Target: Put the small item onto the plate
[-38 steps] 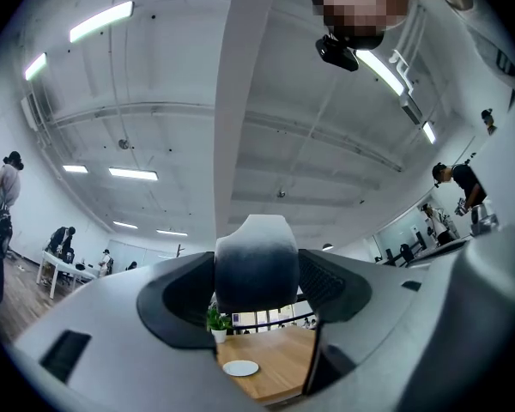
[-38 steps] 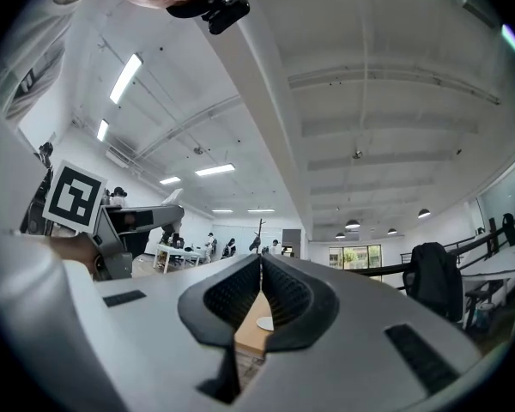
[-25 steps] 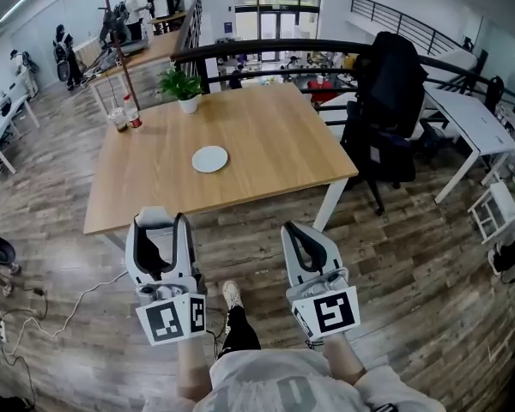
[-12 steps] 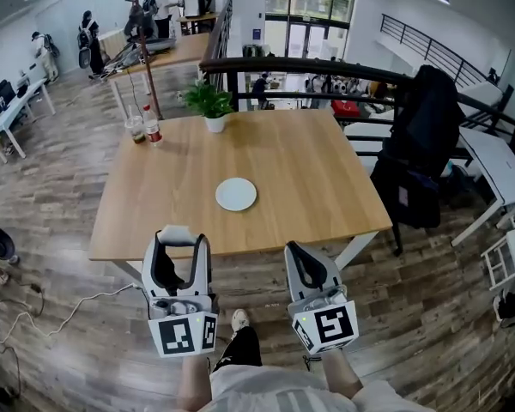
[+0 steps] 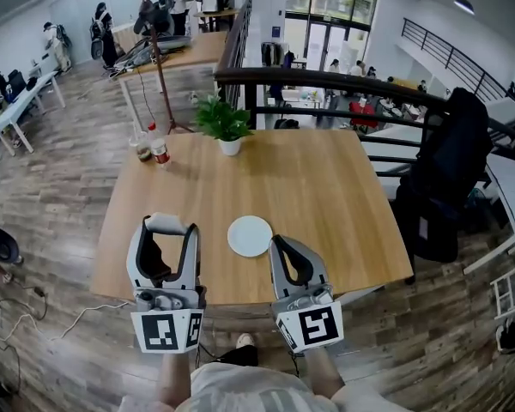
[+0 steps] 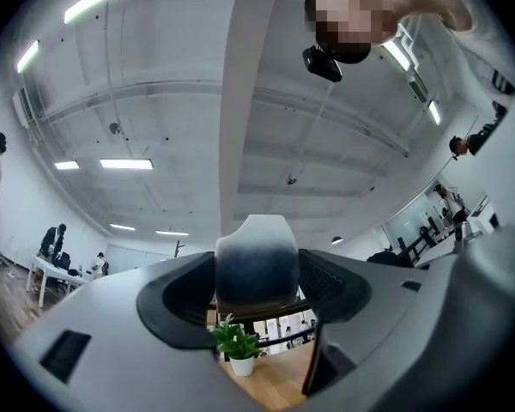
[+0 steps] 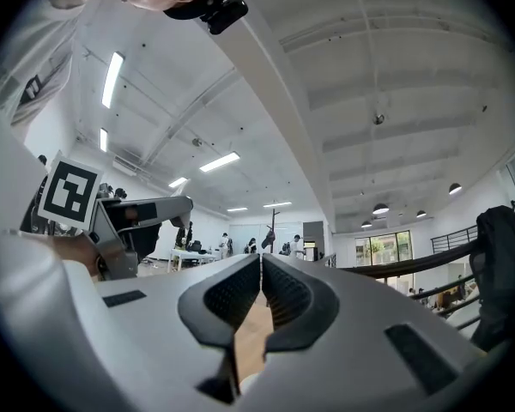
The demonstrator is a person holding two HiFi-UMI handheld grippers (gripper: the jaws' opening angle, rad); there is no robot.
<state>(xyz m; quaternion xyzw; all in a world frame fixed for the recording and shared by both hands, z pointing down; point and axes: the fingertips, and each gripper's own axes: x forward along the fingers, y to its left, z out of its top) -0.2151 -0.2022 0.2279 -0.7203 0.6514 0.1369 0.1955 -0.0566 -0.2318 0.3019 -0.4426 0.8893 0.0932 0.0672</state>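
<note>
Left gripper view, left tongs [image 6: 257, 300] clamped on small item [image 6: 256, 256], right tongs [image 7: 261, 269] pressed together, plate [image 5: 250, 235] only in head view

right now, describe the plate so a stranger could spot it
Find the big wooden table. Near its front edge lies the plate. It is the only flat white round thing there; the potted plant and bottle stand far back.

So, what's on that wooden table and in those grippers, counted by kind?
Plate: 1
Potted plant: 1
Bottle: 1
Cup: 1
Small item, held in the left gripper: 1
Total: 5
</note>
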